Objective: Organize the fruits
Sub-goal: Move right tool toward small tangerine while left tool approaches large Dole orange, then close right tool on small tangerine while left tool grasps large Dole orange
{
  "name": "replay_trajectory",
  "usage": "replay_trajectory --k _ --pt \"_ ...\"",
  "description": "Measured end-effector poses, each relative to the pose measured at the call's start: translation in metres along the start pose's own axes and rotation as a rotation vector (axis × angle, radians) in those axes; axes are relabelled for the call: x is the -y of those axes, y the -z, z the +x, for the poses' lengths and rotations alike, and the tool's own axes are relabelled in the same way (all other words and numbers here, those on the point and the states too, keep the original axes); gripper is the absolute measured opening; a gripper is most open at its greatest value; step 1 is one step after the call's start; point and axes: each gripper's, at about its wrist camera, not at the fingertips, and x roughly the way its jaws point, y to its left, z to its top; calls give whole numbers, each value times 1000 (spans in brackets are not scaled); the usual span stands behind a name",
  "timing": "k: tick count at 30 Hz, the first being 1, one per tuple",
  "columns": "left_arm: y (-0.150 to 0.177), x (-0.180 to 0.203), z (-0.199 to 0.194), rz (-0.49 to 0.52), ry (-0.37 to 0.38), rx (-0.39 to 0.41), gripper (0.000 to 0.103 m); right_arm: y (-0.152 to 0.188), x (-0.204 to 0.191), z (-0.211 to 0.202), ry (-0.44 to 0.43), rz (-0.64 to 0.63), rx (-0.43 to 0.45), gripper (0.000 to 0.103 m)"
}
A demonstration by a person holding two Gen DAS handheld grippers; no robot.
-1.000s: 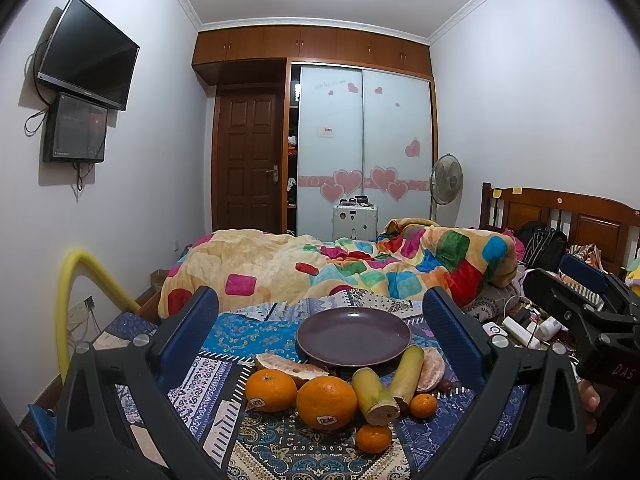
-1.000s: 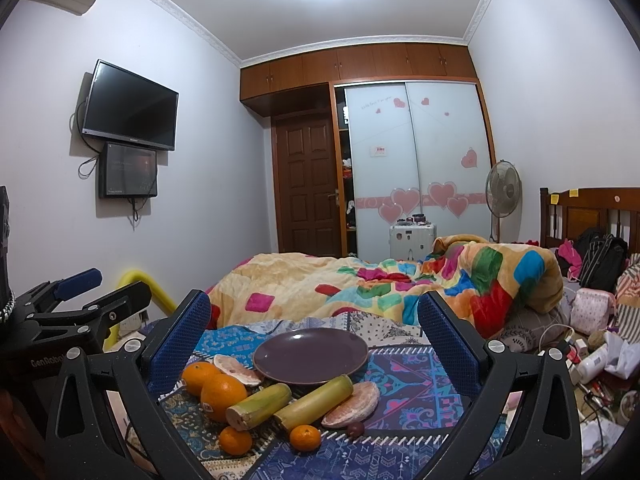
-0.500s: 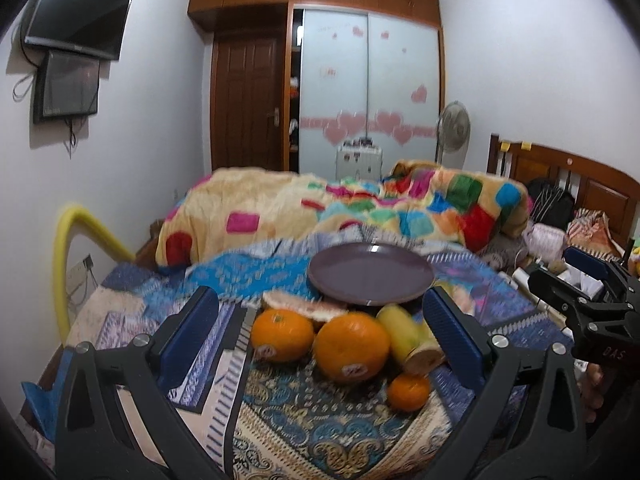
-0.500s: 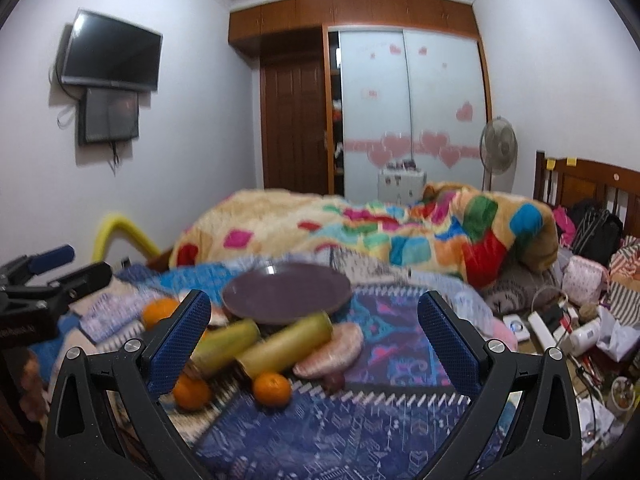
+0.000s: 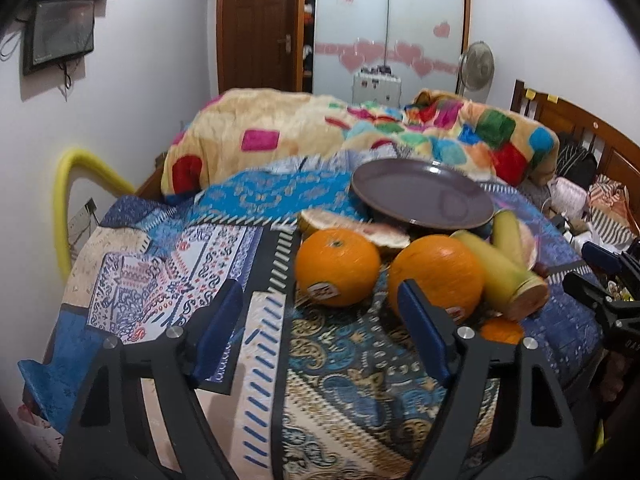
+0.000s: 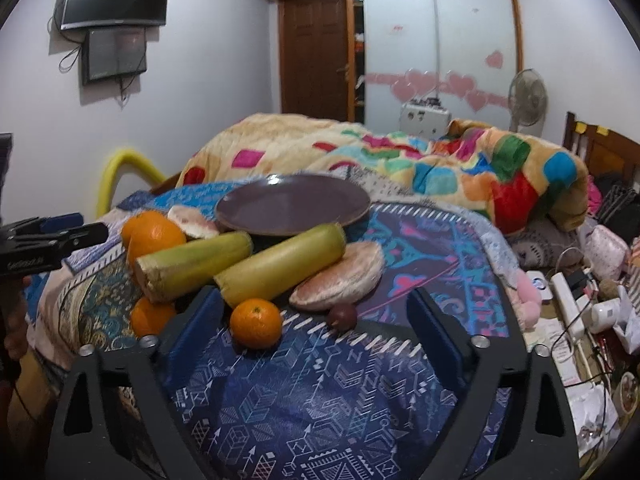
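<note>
Left gripper (image 5: 320, 316): jaws closing, nothing between; sticker-labelled orange (image 5: 337, 266) just ahead. Right gripper (image 6: 316, 320): jaws closing, empty; small mandarin (image 6: 256, 323) just ahead, purple plate (image 6: 292, 204) beyond.

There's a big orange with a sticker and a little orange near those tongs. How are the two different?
The big orange is clearly larger than the little orange. The big orange carries a white sticker low on its side; the little orange shows none. The big orange lies on the paisley cloth beside another large orange; the little orange sits on the blue patterned cloth before the green stalks. Both are round, orange and untouched.
</note>
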Motion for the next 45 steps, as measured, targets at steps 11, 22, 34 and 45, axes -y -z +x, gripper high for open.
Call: replay_trajectory --k 11,22,34,45 --pt "-3 -3 8 80 -24 -58 76 3 -8 25 -131 -15 -136 52" --pt "-5 -5 18 70 2 -84 70 4 -16 38 -174 -23 -187 32" --pt "-19 -5 37 65 52 -122 70 -17 4 28 -140 19 -122 31" --pt "-30 -3 59 40 117 -172 70 -18 10 35 -136 28 -134 31"
